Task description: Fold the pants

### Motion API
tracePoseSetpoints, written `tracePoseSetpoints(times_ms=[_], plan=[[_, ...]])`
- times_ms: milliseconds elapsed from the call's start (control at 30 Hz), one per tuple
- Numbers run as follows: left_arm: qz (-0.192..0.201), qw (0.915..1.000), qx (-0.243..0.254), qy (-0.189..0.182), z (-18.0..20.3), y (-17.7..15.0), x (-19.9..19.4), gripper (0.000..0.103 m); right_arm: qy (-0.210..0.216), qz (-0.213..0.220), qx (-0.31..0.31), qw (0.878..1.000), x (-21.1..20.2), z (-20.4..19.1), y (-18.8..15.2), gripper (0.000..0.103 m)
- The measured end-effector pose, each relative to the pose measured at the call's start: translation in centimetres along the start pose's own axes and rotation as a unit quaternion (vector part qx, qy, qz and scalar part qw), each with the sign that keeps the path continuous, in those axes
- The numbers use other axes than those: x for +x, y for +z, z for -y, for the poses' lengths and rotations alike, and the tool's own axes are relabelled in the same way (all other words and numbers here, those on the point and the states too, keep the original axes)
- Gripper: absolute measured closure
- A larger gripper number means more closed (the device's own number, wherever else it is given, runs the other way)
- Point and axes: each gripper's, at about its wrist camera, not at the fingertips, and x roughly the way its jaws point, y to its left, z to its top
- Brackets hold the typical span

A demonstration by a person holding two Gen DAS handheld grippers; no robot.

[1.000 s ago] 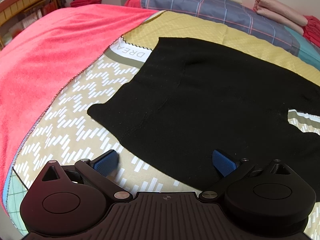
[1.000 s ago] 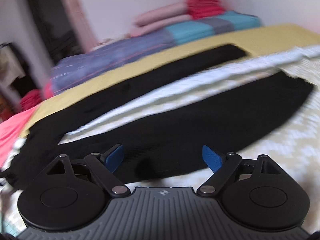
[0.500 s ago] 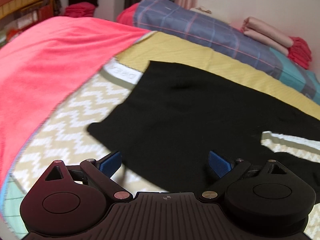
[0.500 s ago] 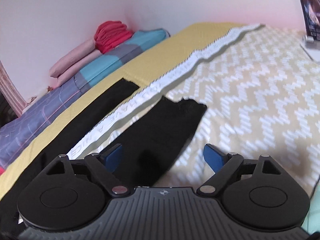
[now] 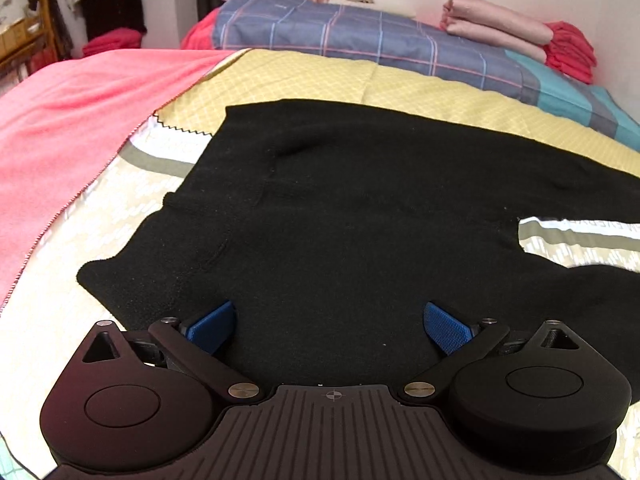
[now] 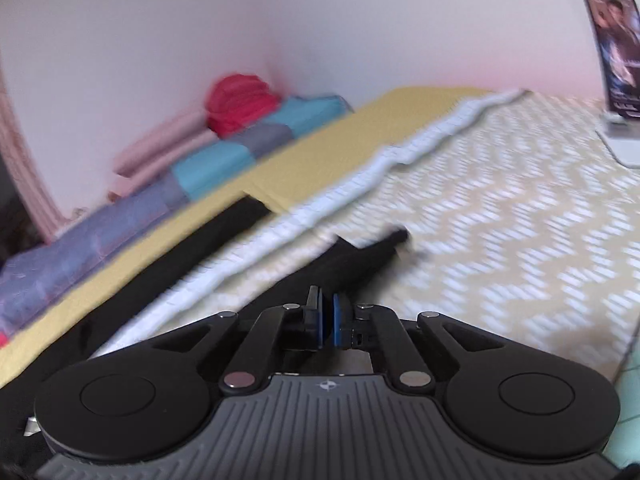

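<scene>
A bed (image 5: 72,272) with a zigzag cover fills both views. Black pants (image 5: 360,216) lie flat across the centre of the left view. The left tool (image 5: 328,324) hangs spread wide over them. The right tool (image 6: 327,320), lower centre, pinches a pant leg.

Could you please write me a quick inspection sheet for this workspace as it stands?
Surface: bed cover with a pale zigzag pattern, yellow sheet behind it.
Job's things: black pants spread flat; near leg end lifted, view blurred.
Clutter: pink blanket on one side; phone on a stand at the far corner.
Grippers: left tool open over the waist area; right tool shut on the near leg.
Cables: nothing seen.
Surroundings: plaid quilt, folded pink and red linens, wall.
</scene>
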Motion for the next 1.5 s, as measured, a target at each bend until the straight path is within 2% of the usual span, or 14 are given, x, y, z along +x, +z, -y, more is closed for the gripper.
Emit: tracePoseSetpoints(times_ms=[133, 233, 367, 500, 633, 700, 800, 900, 967, 1067, 1200, 1267, 1433, 1500], plan=[[-0.002, 1.0, -0.004, -0.001, -0.1, 0.1, 0.0, 0.0, 0.006, -0.005, 0.046, 0.999, 0.1, 1.3, 0.1, 0.087], [-0.002, 1.0, -0.003, -0.003, -0.2, 0.0, -0.1, 0.0, -0.032, 0.022, 0.084, 0.996, -0.9, 1.4, 0.5, 0.057], [0.002, 0.9998, -0.011, -0.014, -0.7, 0.0, -0.5, 0.0, -0.027, 0.042, 0.014, 0.999, -2.9, -2.3, -0.2, 0.03], [0.004, 0.9994, -0.024, -0.024, -1.4, 0.0, -1.0, 0.0, 0.066, 0.002, -0.084, 0.994, -4.4, -8.1, -2.2, 0.023], [0.009, 0.9997, -0.019, -0.011, -1.8, -0.5, -1.7, 0.0, 0.174, -0.095, -0.183, 0.963, -3.7, -13.0, -4.9, 0.014], [0.011, 0.9998, -0.014, 0.001, -2.3, -0.8, -2.0, 0.0, 0.141, -0.147, -0.231, 0.951, -2.1, -14.4, -6.3, 0.017], [0.02, 0.9997, -0.004, 0.016, -2.9, -1.4, -2.6, 0.0, 0.018, -0.091, -0.231, 0.968, -2.3, -14.6, -6.3, 0.025], [0.022, 0.9996, 0.004, 0.016, -3.0, -1.6, -2.7, 0.0, 0.063, -0.065, -0.217, 0.972, -4.3, -16.2, -5.7, 0.023], [0.023, 0.9995, 0.006, 0.02, -2.9, -1.6, -2.6, 0.0, 0.146, -0.105, -0.258, 0.949, -5.3, -19.3, -7.0, 0.018], [0.026, 0.9993, 0.007, 0.027, -2.6, -1.7, -2.4, 0.0, 0.243, -0.153, -0.338, 0.897, -6.9, -24.4, -10.6, 0.018], [0.024, 0.9993, 0.008, 0.026, -2.7, -1.7, -2.4, 0.0, 0.285, -0.154, -0.428, 0.844, -7.8, -29.9, -15.8, 0.022], [0.023, 0.9994, 0.007, 0.024, -2.8, -1.7, -2.5, 0.0, 0.288, -0.167, -0.447, 0.83, -7.5, -31.7, -17.8, 0.042], [0.025, 0.9994, 0.01, 0.023, -2.8, -1.8, -2.5, 0.0, 0.292, -0.196, -0.447, 0.823, -7.3, -32.6, -18.8, 0.06], [0.025, 0.9994, 0.011, 0.022, -2.8, -1.8, -2.4, 0.0, 0.295, -0.201, -0.474, 0.805, -8.0, -32.3, -18.5, 0.06]])
